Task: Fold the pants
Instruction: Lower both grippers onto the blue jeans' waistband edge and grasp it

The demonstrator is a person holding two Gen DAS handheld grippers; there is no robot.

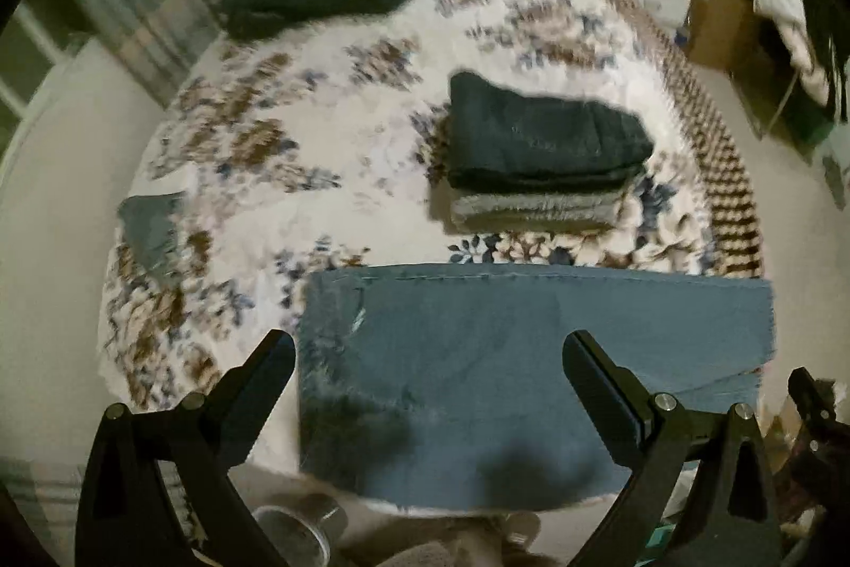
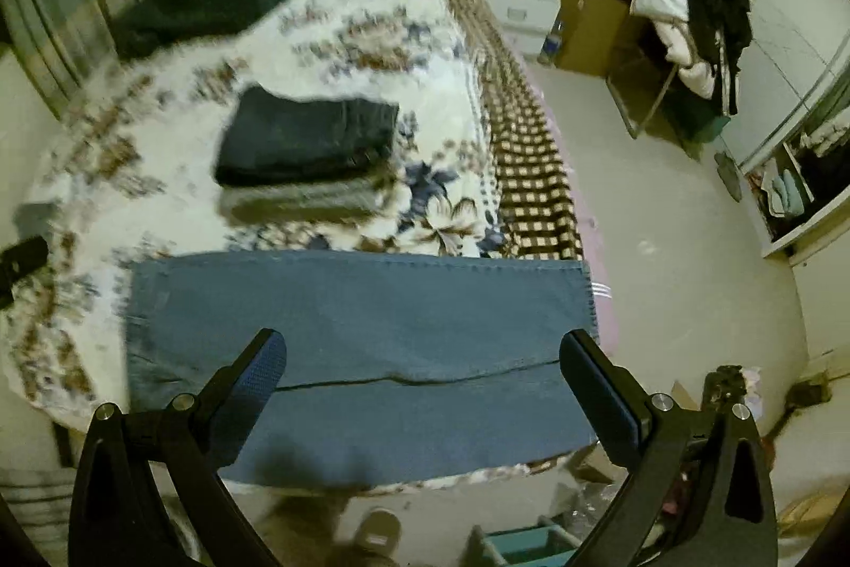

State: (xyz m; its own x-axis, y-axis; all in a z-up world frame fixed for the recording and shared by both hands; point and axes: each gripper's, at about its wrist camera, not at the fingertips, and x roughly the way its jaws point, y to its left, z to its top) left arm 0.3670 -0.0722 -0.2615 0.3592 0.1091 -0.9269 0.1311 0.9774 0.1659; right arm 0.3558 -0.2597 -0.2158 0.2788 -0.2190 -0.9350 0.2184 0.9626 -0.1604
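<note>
Surface: floral bedspread (image 1: 329, 205).
Pants: blue pants (image 2: 372, 312) folded flat, 6 o'clock edge.
My jaws: left gripper (image 1: 427, 349), right gripper (image 2: 422, 346) wide apart, empty.

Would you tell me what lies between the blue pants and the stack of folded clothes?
Only bare floral bedspread separates the blue pants from the folded stack; both wrist views show it.
</note>
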